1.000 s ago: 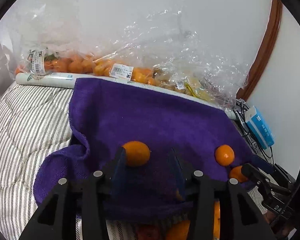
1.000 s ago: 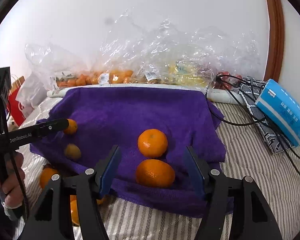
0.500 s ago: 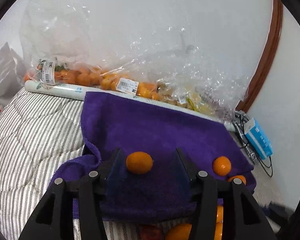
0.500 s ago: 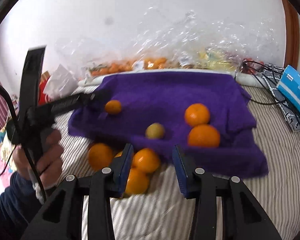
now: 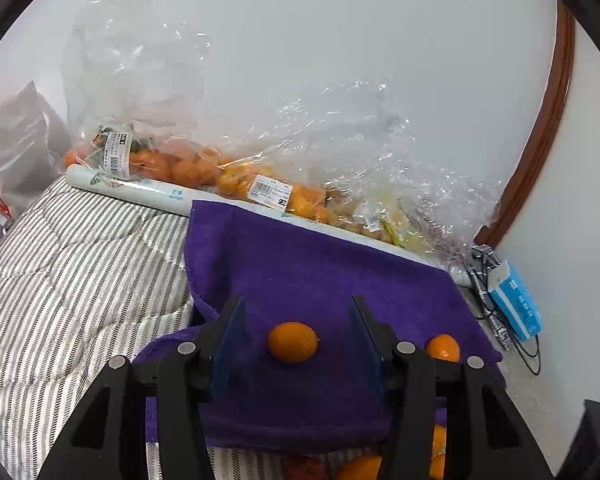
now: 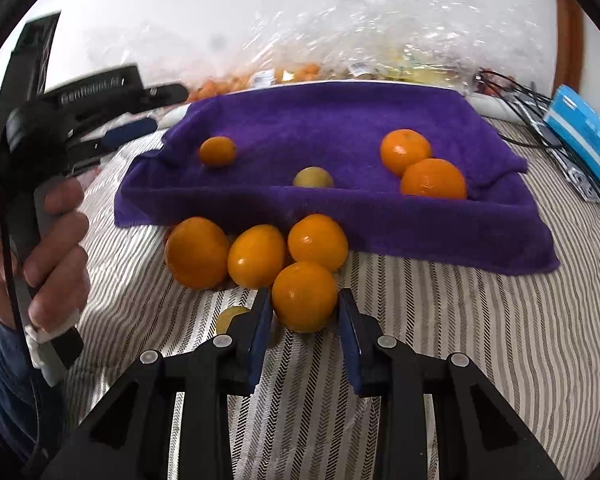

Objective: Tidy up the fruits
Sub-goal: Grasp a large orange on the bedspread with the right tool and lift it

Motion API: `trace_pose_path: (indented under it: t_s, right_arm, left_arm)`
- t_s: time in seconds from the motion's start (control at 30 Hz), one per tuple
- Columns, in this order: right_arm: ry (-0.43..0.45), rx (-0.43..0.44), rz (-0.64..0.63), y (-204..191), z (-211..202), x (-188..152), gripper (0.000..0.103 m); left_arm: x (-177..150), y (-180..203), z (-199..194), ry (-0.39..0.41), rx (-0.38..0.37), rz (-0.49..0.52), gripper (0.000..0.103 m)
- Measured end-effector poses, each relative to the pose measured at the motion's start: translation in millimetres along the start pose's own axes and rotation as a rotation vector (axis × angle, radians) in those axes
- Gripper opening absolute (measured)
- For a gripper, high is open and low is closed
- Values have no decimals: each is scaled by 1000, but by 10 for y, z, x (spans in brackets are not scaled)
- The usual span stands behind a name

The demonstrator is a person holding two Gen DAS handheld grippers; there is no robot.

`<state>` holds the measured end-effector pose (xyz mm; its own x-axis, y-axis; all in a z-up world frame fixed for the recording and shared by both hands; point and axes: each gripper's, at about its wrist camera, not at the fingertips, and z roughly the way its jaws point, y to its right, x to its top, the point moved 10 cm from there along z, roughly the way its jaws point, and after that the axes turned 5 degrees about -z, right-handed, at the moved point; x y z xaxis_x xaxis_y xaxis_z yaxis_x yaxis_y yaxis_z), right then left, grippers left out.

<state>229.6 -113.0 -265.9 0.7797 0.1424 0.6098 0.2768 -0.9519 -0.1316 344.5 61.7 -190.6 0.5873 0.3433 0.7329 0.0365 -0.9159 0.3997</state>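
Observation:
A purple towel (image 6: 340, 120) lies on the striped bedding. On it sit a small orange (image 6: 217, 151), a yellow-green fruit (image 6: 313, 178) and two mandarins (image 6: 405, 150). Several oranges (image 6: 256, 255) lie in a cluster before the towel's front edge. My right gripper (image 6: 304, 310) has its blue pads on either side of the nearest orange (image 6: 304, 296), closing on it. My left gripper (image 5: 296, 312) is open above the towel (image 5: 320, 272), with the small orange (image 5: 293, 341) seen between its fingers, farther off. The left gripper also shows in the right wrist view (image 6: 140, 112).
Clear plastic bags of oranges and other fruit (image 5: 228, 176) lie along the wall behind the towel. A blue box (image 6: 584, 136) and black cables (image 6: 516, 96) lie at the right. A small yellowish fruit (image 6: 232, 316) lies beside my right gripper's left finger.
My right gripper pulled back off the towel, dropped to the orange cluster and narrowed around the nearest orange. My left gripper rose and drew back from the small orange.

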Motion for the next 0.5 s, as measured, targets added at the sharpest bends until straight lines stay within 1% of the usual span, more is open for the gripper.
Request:
trace_pose_path:
  t_s: [0.1, 0.2, 0.27, 0.33, 0.4, 0.5]
  right_arm:
    - [37, -19, 13, 64, -153, 41, 33]
    - [77, -41, 22, 163, -342, 50, 33]
    - [89, -57, 24, 216, -376, 64, 33]
    - [111, -106, 60, 389, -489, 37, 33]
    - [106, -118, 85, 478, -500, 7, 33]
    - [98, -145, 89, 562, -522, -54, 33]
  left_arm:
    - [-19, 4, 31, -15, -8, -7, 50]
    - [-16, 30, 7, -3, -2, 11, 50]
    - [-9, 56, -24, 9, -4, 20, 50]
    - [-12, 89, -48, 18, -7, 33, 50]
    - [-24, 117, -55, 23, -1, 51, 50]
    - [-33, 153, -67, 30, 3, 72, 50]
